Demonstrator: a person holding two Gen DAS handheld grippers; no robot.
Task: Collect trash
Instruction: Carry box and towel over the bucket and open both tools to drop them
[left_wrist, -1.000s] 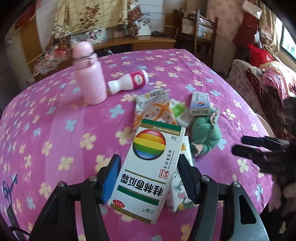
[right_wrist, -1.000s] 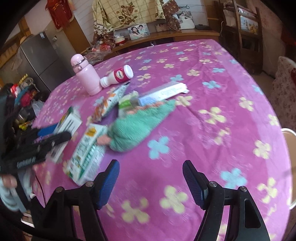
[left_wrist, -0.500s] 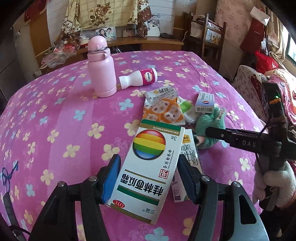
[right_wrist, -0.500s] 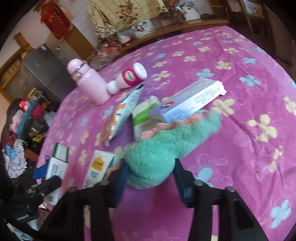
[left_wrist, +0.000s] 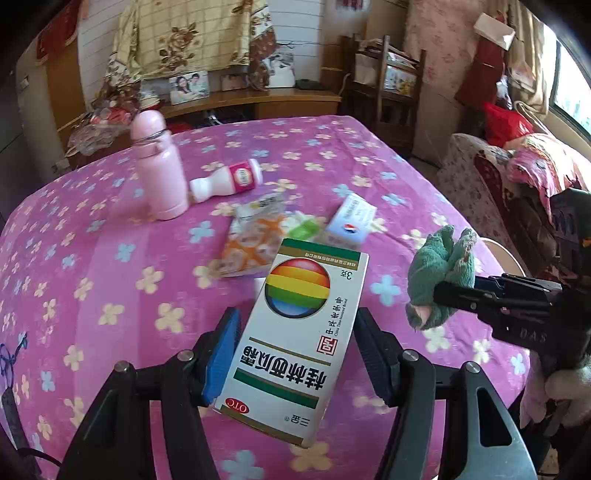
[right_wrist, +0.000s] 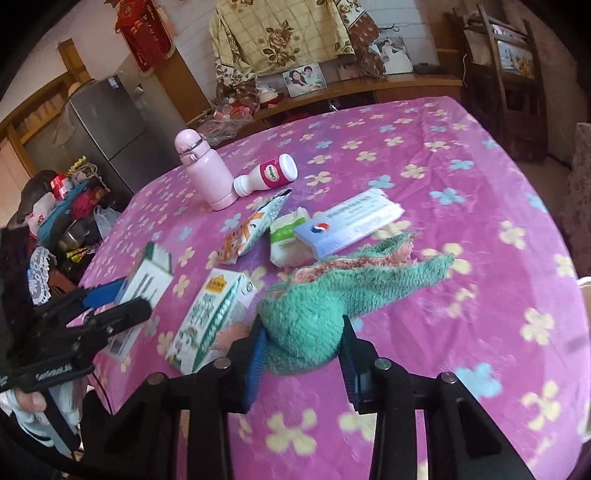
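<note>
My left gripper (left_wrist: 297, 350) is shut on a white medicine box (left_wrist: 299, 336) with a rainbow ball print, held above the table. It also shows in the right wrist view (right_wrist: 147, 284). My right gripper (right_wrist: 301, 358) is shut on a green and pink cloth (right_wrist: 332, 295), lifted off the table; it shows in the left wrist view (left_wrist: 436, 277). On the pink flowered tablecloth (right_wrist: 480, 221) lie a milk carton (right_wrist: 212, 317), a snack wrapper (right_wrist: 255, 229), a tissue pack (right_wrist: 286, 240) and a blue and white box (right_wrist: 351, 221).
A pink flask (right_wrist: 207, 170) stands at the back with a white and pink bottle (right_wrist: 267, 179) lying beside it. A fridge (right_wrist: 107, 129) and cluttered shelves stand left of the table. A chair and a sofa (left_wrist: 517, 184) stand to the right.
My right gripper has closed on the green cloth and raised it off the table. My left gripper still holds the medicine box and has risen slightly.
</note>
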